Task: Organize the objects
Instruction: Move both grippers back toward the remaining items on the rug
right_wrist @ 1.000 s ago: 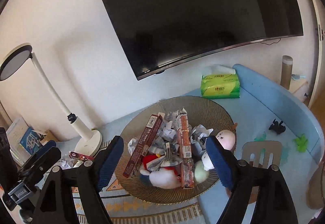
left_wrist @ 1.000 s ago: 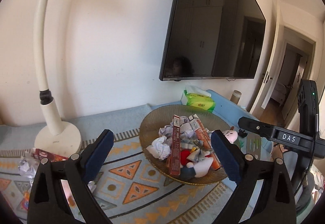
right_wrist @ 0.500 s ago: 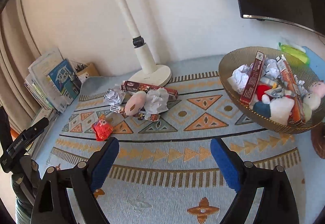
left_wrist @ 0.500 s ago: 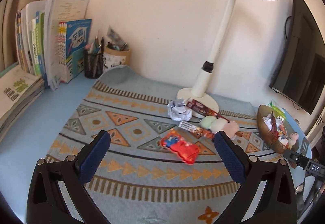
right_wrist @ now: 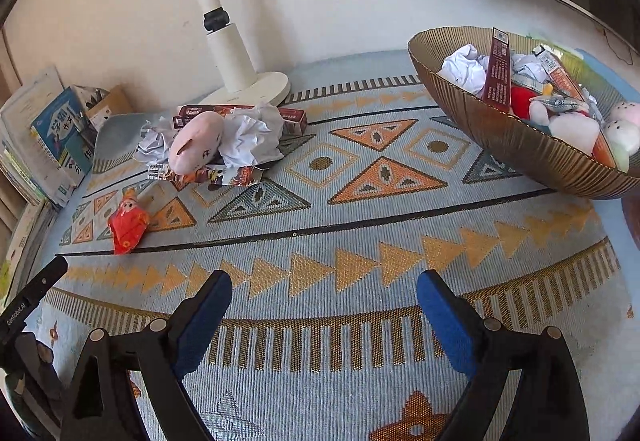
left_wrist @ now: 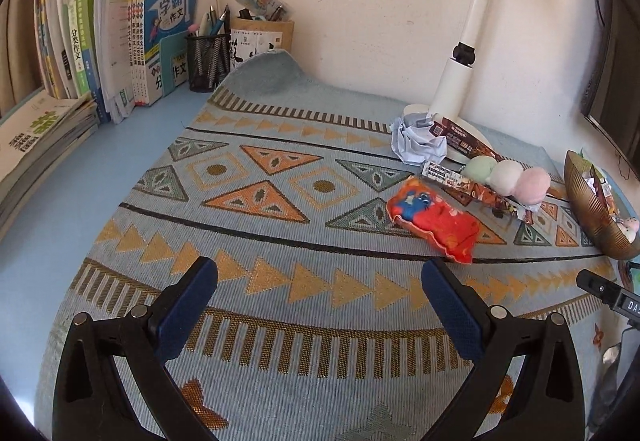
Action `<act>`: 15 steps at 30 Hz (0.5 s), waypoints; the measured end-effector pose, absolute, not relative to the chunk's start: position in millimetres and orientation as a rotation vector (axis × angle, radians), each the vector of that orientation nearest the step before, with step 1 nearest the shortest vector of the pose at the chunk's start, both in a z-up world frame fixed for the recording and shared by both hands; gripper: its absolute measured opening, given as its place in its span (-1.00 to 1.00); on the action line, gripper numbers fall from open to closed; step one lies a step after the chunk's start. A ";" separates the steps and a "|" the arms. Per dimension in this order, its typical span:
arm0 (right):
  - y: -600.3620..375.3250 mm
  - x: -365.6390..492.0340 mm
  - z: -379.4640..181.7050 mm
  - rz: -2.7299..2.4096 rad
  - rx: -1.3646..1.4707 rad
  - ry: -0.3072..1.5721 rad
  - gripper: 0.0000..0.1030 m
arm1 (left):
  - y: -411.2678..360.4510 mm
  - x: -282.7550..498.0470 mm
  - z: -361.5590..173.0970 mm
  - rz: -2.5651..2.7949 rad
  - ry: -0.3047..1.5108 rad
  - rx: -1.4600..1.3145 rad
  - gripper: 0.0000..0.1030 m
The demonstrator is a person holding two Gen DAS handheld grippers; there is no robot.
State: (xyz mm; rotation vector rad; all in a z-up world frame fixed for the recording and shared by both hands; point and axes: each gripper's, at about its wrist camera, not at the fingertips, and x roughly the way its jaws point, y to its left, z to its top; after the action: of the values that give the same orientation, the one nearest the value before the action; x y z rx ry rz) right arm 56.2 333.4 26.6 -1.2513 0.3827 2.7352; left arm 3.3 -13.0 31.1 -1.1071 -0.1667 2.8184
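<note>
Hovering over the patterned mat (left_wrist: 280,241): left claw (left_wrist: 320,305) and right claw (right_wrist: 324,305), both spread wide, gripping nothing. Farther out, red packet (left_wrist: 436,219) lies alone on the mat; past it, crumpled paper (right_wrist: 248,137), plush toy (right_wrist: 196,141) and snack boxes (left_wrist: 468,141) clustered by lamp base (right_wrist: 260,89). Gold bowl (right_wrist: 520,145) far right, already loaded.

A blue table (left_wrist: 28,253) carries a patterned mat (left_wrist: 280,241), with books (left_wrist: 24,145) and a pen cup (left_wrist: 208,61) on the bare top beside it. On the mat lie a red pouch (left_wrist: 436,219), crumpled paper (left_wrist: 416,139), snack boxes (right_wrist: 294,117), a plush (left_wrist: 506,177), a lamp base (right_wrist: 256,89) and a ribbed bowl (right_wrist: 520,145).
</note>
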 end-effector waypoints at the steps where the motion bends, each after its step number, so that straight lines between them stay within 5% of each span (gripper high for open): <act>1: 332.2 56.0 26.3 2.736 -1.254 0.374 0.81 | -14.2 1.9 29.7 2.814 -0.178 -1.120 0.98; 15: 332.4 56.4 23.9 2.742 -1.269 0.397 0.81 | -8.5 -1.1 25.6 2.809 -0.138 -1.170 0.98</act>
State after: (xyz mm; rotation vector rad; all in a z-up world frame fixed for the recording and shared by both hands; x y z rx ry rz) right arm 56.4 332.4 23.9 -1.2685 0.3972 2.7416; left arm -1.1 -8.5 25.6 -1.1698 -0.1382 2.8095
